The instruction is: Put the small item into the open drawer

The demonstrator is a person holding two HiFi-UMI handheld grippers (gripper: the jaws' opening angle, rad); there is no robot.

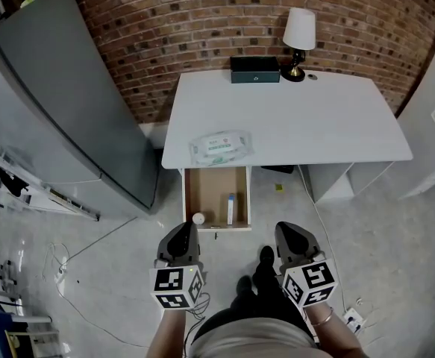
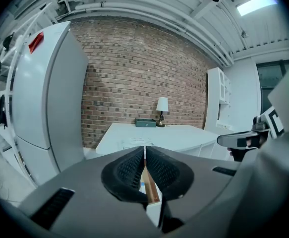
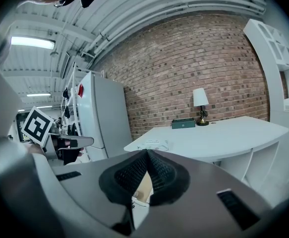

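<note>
The open drawer [image 1: 190, 192] sticks out from under the white desk [image 1: 314, 125], its wooden inside showing. A small white round item [image 1: 198, 218] lies in its front left corner, and a slim blue-and-white box [image 1: 230, 209] lies beside it. Just in front of the drawer, low down, my left gripper [image 1: 186, 231] is shut with nothing between its pads. My right gripper [image 1: 290, 233] hangs to the drawer's right, also shut and empty. In the left gripper view the left gripper [image 2: 144, 148] points toward the desk, and the right gripper [image 3: 146, 152] does the same in its own view.
A pack of wipes [image 1: 219, 148] lies near the desk's front edge above the drawer. A dark green box [image 1: 254, 69] and a lamp [image 1: 299, 39] stand at the back by the brick wall. A tall grey fridge [image 1: 60, 103] stands to the left. Cables trail over the floor [image 1: 90, 274].
</note>
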